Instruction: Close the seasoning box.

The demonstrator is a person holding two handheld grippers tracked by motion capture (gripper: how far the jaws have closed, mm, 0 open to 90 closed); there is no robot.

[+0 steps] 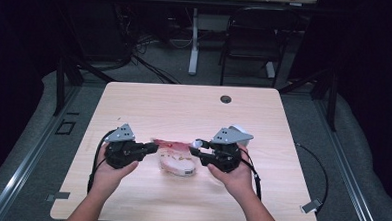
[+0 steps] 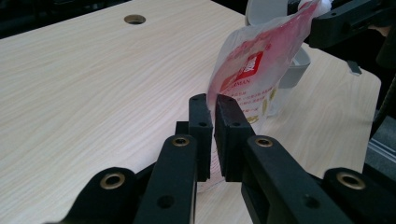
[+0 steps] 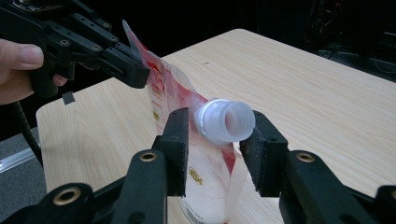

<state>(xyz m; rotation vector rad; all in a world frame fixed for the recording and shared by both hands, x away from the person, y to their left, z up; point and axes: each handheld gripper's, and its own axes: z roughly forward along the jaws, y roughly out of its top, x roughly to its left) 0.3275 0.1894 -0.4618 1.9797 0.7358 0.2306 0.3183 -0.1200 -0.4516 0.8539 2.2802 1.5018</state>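
Observation:
A red and white plastic pouch [image 1: 176,162] with a white screw spout [image 3: 226,122] hangs just above the wooden table [image 1: 184,105] between the two grippers. My left gripper [image 1: 155,148] is shut on the pouch's flat edge, and the film sits pinched between its pads [image 2: 215,122]. My right gripper [image 3: 217,135] has the white spout between its pads, which touch it on both sides. The spout's open end faces the right gripper's camera. In the right gripper view the left gripper [image 3: 140,74] clamps the pouch's upper corner.
A white container [image 1: 240,131] stands on the table just behind the right gripper. A round cable hole [image 1: 226,99] lies near the table's far edge. A black chair [image 1: 252,38] and a table leg stand beyond the table.

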